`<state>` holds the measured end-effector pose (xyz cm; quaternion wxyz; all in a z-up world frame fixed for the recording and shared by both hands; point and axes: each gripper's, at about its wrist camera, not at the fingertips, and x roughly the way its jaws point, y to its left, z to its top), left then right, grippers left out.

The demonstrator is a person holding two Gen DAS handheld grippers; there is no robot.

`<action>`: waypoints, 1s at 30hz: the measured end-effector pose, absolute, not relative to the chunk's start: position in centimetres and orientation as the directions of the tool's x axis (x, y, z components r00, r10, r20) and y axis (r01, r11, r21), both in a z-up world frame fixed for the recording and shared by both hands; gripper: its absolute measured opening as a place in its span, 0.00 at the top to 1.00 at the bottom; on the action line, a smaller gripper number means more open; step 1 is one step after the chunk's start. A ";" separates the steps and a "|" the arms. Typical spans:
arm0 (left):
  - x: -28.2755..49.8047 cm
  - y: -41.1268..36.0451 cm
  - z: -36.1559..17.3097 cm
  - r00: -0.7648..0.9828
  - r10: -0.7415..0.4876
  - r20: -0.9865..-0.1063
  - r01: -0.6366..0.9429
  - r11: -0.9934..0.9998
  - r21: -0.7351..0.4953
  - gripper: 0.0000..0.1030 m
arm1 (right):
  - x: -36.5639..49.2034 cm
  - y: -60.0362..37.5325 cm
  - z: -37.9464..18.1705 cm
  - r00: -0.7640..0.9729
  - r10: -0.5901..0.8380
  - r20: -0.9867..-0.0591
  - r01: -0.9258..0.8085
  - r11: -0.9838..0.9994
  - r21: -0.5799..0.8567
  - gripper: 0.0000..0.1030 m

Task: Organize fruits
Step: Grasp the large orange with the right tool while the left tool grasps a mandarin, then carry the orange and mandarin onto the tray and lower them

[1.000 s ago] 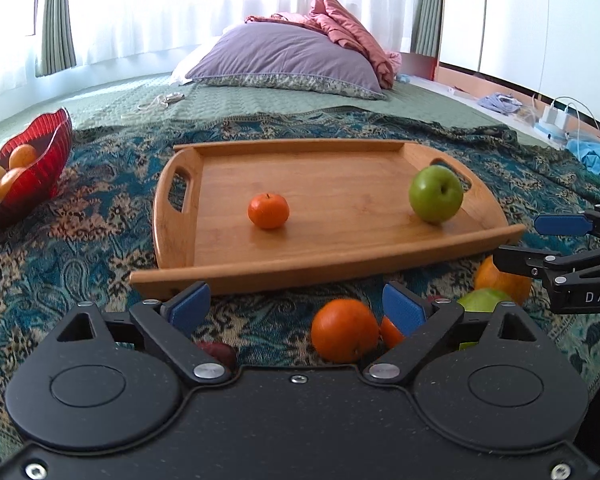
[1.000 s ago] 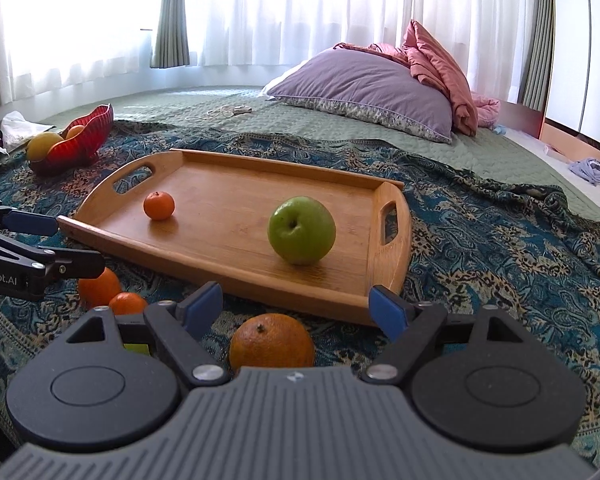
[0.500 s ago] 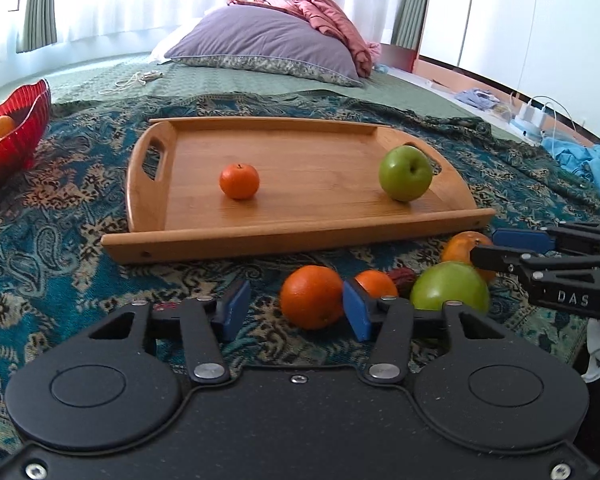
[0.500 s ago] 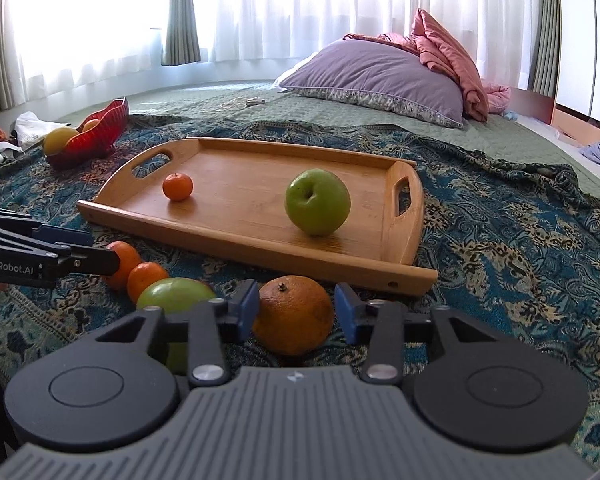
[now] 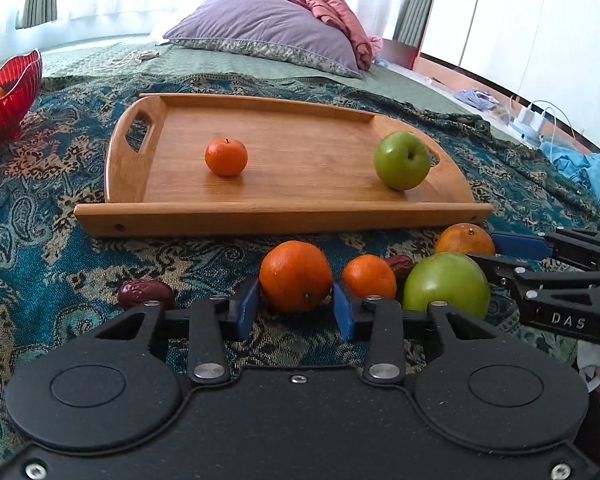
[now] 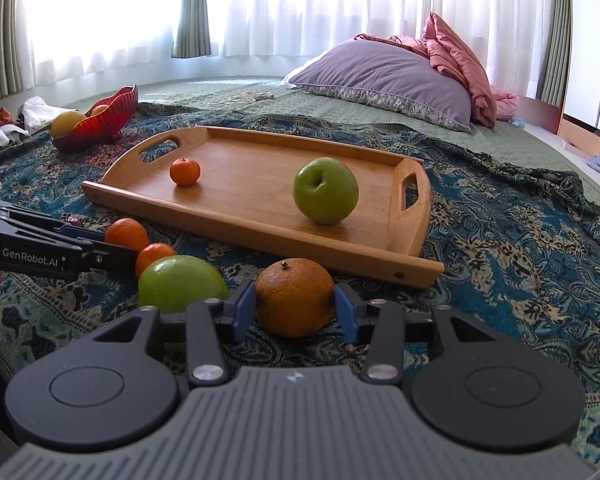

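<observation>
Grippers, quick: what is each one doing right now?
Left gripper: jaws shut on the bright orange, which sits on the blanket.
Right gripper: jaws shut on the dull orange, also on the blanket.

Two low wrist views, near, both facing tray (image 5: 284,212)

Orange mandarin (image 5: 226,157) and green apple (image 5: 402,160) on light-brown wooden tray (image 5: 284,212); teal paisley blanket (image 5: 40,216); red bowl (image 5: 8,96).
</observation>
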<state>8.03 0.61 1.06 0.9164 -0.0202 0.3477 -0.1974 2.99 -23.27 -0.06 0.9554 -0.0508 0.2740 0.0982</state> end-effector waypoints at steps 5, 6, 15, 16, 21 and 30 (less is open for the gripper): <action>8.3 0.5 1.0 0.683 -0.372 -0.628 0.345 0.923 -0.170 0.64 | 3.2 -23.0 -0.5 0.832 0.150 -0.535 -0.214 0.975 -0.059 0.37; 8.3 0.5 0.9 0.684 -0.371 -0.628 0.345 0.923 -0.169 0.64 | 3.3 -23.0 -0.6 0.831 0.149 -0.536 -0.214 0.975 -0.061 0.37; 8.3 0.3 0.8 0.689 -0.366 -0.625 0.345 0.925 -0.161 0.64 | 3.5 -23.3 -1.4 0.822 0.158 -0.548 -0.209 0.977 -0.031 0.35; 8.3 0.3 0.7 0.690 -0.365 -0.625 0.344 0.925 -0.160 0.64 | 3.6 -23.3 -1.5 0.820 0.159 -0.550 -0.207 0.978 -0.025 0.35; 8.5 0.2 0.7 0.696 -0.361 -0.621 0.340 0.927 -0.158 0.64 | 3.8 -23.7 -1.8 0.813 0.174 -0.556 -0.199 0.980 0.016 0.35; 8.3 0.2 0.8 0.714 -0.351 -0.606 0.326 0.932 -0.156 0.67 | 3.8 -23.8 -1.9 0.815 0.180 -0.552 -0.198 0.980 0.026 0.49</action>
